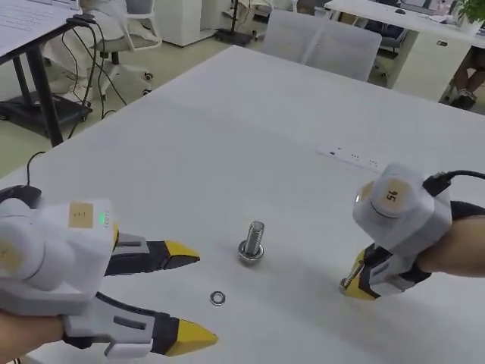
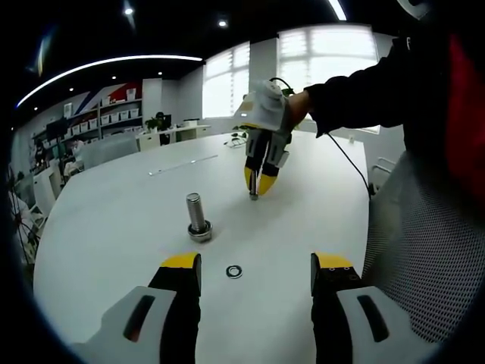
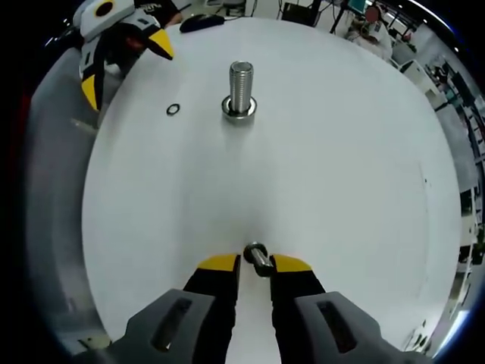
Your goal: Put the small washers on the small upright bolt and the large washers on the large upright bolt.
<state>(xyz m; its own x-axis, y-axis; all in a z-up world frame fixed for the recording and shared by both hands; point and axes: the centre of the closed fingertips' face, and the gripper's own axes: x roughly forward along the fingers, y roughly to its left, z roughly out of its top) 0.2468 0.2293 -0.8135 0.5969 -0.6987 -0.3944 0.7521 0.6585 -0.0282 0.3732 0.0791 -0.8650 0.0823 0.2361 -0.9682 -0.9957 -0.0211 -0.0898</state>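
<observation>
Small washer [image 1: 217, 297] lies flat on the bench [image 1: 250, 144] just in front of the large bolt [image 1: 254, 241], on neither bolt yet. That bolt stands upright, long axis vertical, thread end up. A ring circles its base, perhaps large washers already on, but I cannot tell. My right gripper [image 3: 255, 267], well right of the large bolt, has its fingers pinched on the small bolt [image 2: 254, 188], which tilts with its lower end at the bench. My left gripper [image 2: 255, 264] has its fingers wide and empty, close to the washer.
</observation>
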